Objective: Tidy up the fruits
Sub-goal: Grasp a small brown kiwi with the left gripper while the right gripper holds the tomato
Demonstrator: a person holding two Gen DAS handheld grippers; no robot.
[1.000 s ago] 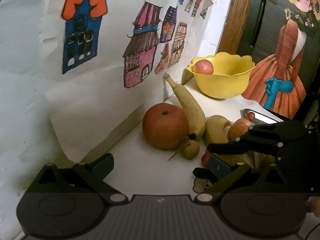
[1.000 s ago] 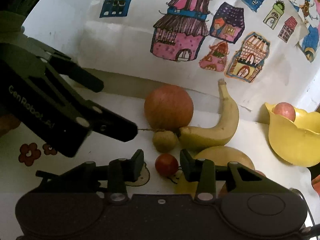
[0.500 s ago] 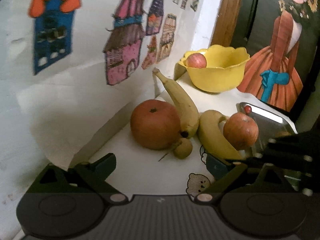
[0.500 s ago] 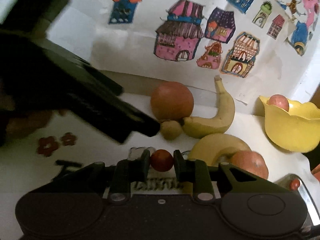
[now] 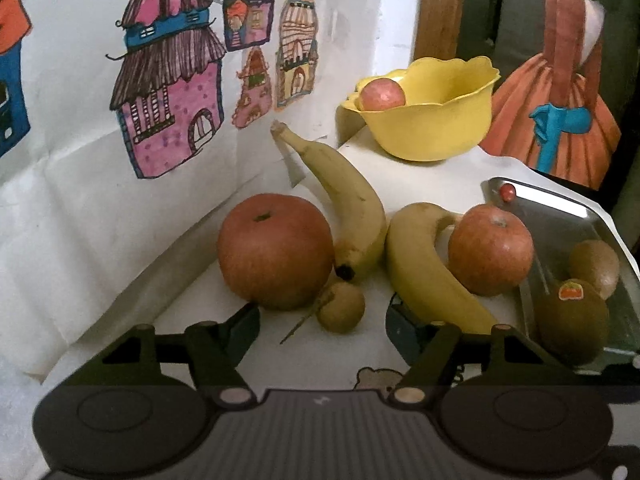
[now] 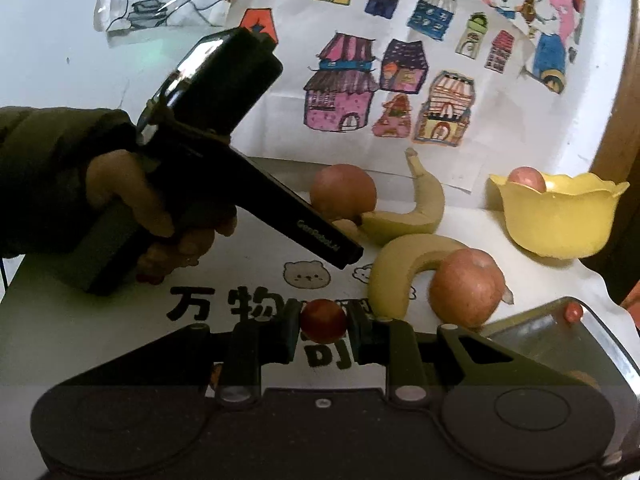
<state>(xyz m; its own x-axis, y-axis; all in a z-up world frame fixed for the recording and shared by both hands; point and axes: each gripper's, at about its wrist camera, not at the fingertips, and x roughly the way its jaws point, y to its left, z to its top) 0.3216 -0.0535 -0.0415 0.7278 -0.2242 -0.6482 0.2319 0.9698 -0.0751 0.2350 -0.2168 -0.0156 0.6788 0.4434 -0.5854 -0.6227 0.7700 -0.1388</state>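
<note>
My right gripper (image 6: 323,322) is shut on a small red fruit (image 6: 323,320), held above the white table. My left gripper (image 5: 322,324) stands open, its fingers on either side of a small brown fruit (image 5: 342,307) without touching it. Behind that sit a large apple (image 5: 276,250), two bananas (image 5: 352,196) (image 5: 428,276) and a second apple (image 5: 490,248). A metal tray (image 5: 560,204) at the right holds two kiwis (image 5: 572,320) and a small red fruit (image 5: 508,191). The yellow bowl (image 5: 432,128) holds one apple (image 5: 382,95).
A wall with house drawings (image 5: 172,92) runs along the left and back of the table. A painted figure in an orange dress (image 5: 560,92) stands behind the tray. In the right wrist view a person's hand (image 6: 132,200) holds the left gripper body over the table.
My right gripper has lifted the small red fruit off the table and drawn back. My left gripper has moved forward toward the small brown fruit, and the right gripper has left its view.
</note>
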